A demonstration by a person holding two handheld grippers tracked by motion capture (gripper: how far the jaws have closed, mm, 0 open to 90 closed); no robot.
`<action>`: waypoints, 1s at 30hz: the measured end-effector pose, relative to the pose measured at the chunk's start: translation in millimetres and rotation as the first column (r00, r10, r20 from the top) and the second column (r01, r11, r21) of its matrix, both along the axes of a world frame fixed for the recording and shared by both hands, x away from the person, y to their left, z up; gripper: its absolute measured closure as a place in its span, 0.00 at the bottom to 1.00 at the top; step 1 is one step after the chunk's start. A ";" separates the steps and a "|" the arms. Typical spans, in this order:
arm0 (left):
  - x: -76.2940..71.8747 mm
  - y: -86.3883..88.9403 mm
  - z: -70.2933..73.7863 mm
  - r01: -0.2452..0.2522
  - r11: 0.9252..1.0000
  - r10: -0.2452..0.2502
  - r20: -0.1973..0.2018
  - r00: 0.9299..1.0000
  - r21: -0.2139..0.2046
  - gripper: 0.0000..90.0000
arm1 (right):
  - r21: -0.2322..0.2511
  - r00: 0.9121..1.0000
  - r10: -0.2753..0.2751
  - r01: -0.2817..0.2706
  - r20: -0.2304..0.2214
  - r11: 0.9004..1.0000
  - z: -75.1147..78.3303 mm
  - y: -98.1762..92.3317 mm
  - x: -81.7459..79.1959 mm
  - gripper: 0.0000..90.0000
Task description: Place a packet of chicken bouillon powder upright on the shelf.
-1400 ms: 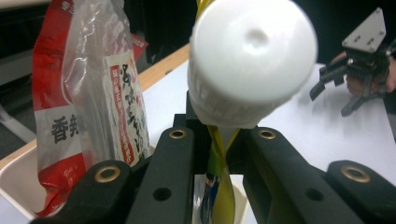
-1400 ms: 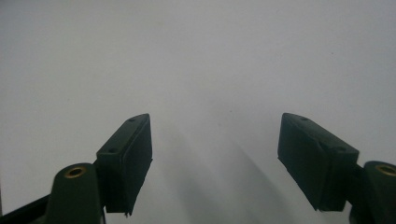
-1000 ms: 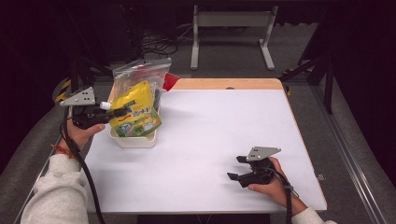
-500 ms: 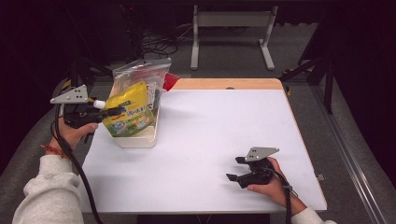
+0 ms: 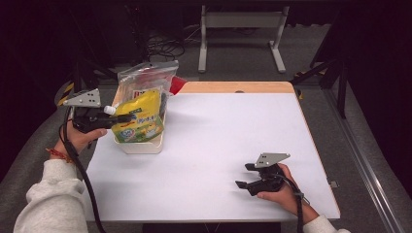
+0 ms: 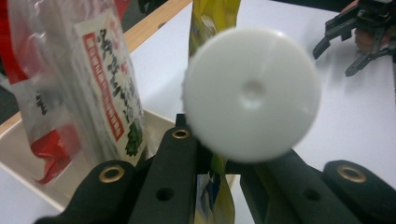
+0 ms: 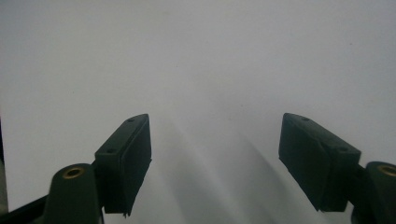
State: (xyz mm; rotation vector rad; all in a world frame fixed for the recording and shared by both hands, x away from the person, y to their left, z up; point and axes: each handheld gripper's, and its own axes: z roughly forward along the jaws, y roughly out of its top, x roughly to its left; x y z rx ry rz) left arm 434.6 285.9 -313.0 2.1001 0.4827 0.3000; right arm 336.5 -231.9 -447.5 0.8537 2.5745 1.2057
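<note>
A yellow spouted pouch [image 5: 141, 121] with a white cap [image 5: 111, 110] stands tilted in a white tray [image 5: 141, 147] at the table's left edge. My left gripper [image 5: 115, 118] is shut on the pouch's top edge just under the cap. In the left gripper view the cap [image 6: 252, 93] looms close above the jaws, with the yellow pouch [image 6: 214, 205] pinched between them. Near the table's front right my right gripper [image 5: 243, 175] rests low and open, pointing left. In the right gripper view nothing lies between the jaws of my right gripper [image 7: 215, 158], which are wide apart.
A clear bag [image 5: 148, 77] with a red and white label stands in the tray behind the pouch, and the bag [image 6: 93, 79] sits left of the cap in the left gripper view. The white tabletop [image 5: 233, 131] has a wooden far edge [image 5: 233, 87]. A metal stand [image 5: 243, 34] is on the floor beyond.
My left gripper shifted slightly left and back with the pouch, which now sits a little lower in the tray. The right gripper has not moved.
</note>
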 end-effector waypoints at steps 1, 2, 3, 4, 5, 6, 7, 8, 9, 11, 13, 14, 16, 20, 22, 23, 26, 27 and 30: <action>0.3 -0.1 -0.8 -0.010 1.000 0.010 -0.003 1.000 0.011 0.96 | 0.002 1.000 0.000 0.000 -0.001 1.000 0.1 0.0 0.0 0.28; 0.8 -0.2 -1.6 -0.025 1.000 0.026 -0.008 1.000 0.018 0.96 | 0.003 1.000 0.000 0.000 -0.001 1.000 0.1 0.1 0.1 0.28; 1.1 0.3 -1.9 -0.026 0.999 0.026 -0.012 1.000 0.018 0.96 | 0.003 1.000 0.000 0.000 -0.001 1.000 0.1 0.1 0.1 0.28; 1.0 0.5 -2.0 -0.026 1.000 0.026 -0.013 1.000 0.015 0.96 | 0.005 1.000 0.000 0.000 -0.002 1.000 0.0 0.1 0.2 0.28; 0.7 0.4 -2.0 -0.030 0.999 0.030 -0.008 1.000 0.014 0.96 | 0.004 1.000 0.001 -0.001 -0.003 1.000 -0.1 0.2 0.2 0.28; 0.1 0.2 -2.2 -0.036 0.999 0.036 0.001 0.999 0.008 0.95 | 0.003 1.000 0.002 -0.002 -0.002 1.000 -0.2 0.3 0.2 0.28; -0.7 0.1 -2.9 -0.030 1.000 0.030 0.002 1.000 -0.006 0.95 | 0.003 1.000 0.003 -0.003 -0.001 1.000 -0.2 0.4 0.3 0.28; -1.4 0.7 -4.0 -0.033 0.999 0.033 0.010 0.999 -0.022 0.94 | 0.004 1.000 0.003 -0.003 -0.003 1.000 -0.2 0.4 0.3 0.28; -2.4 1.7 -5.1 -0.033 0.999 0.034 0.012 0.999 -0.040 0.94 | 0.005 1.000 0.002 -0.002 -0.004 1.000 -0.2 0.4 0.4 0.28; -3.4 7.1 -6.4 -0.040 0.995 0.041 0.014 0.999 -0.087 0.93 | 0.006 1.000 0.002 -0.002 -0.007 1.000 -0.5 0.5 0.5 0.28; -4.1 13.3 -6.1 -0.055 0.990 0.058 0.018 0.998 -0.128 0.92 | 0.005 1.000 0.001 -0.001 -0.009 1.000 -0.8 0.5 0.3 0.28; -4.4 16.4 -5.4 -0.056 0.987 0.060 0.021 0.998 -0.149 0.92 | 0.006 1.000 0.003 -0.002 -0.011 1.000 -1.1 0.4 0.5 0.28; -6.7 19.0 -2.5 -0.076 0.981 0.083 0.030 0.996 -0.179 0.92 | 0.004 1.000 0.003 -0.003 -0.012 1.000 -1.4 0.6 0.7 0.27; -7.5 16.1 0.2 -0.073 0.981 0.080 0.032 0.996 -0.177 0.91 | 0.005 1.000 0.005 -0.005 -0.013 1.000 -1.3 1.3 1.1 0.27; -6.9 14.6 -0.7 -0.072 0.982 0.077 0.021 0.997 -0.176 0.91 | 0.005 1.000 0.008 -0.008 -0.013 1.000 -1.3 1.6 1.0 0.27; -7.1 12.3 -2.0 -0.070 0.983 0.075 0.020 0.997 -0.167 0.91 | 0.005 1.000 0.011 -0.011 -0.015 1.000 -1.4 2.1 0.7 0.27; -9.7 8.9 -2.8 -0.053 0.982 0.061 0.043 0.997 -0.180 0.92 | 0.001 1.000 0.015 -0.015 -0.015 1.000 -1.8 2.6 0.4 0.27; -10.5 8.4 -2.1 -0.041 0.984 0.049 0.039 0.998 -0.174 0.93 | 0.001 1.000 0.016 -0.016 -0.016 1.000 -2.1 2.5 0.5 0.27; -10.7 8.4 0.4 -0.040 0.989 0.046 0.037 0.998 -0.145 0.95 | 0.001 1.000 0.020 -0.020 -0.022 1.000 -2.1 2.5 0.3 0.27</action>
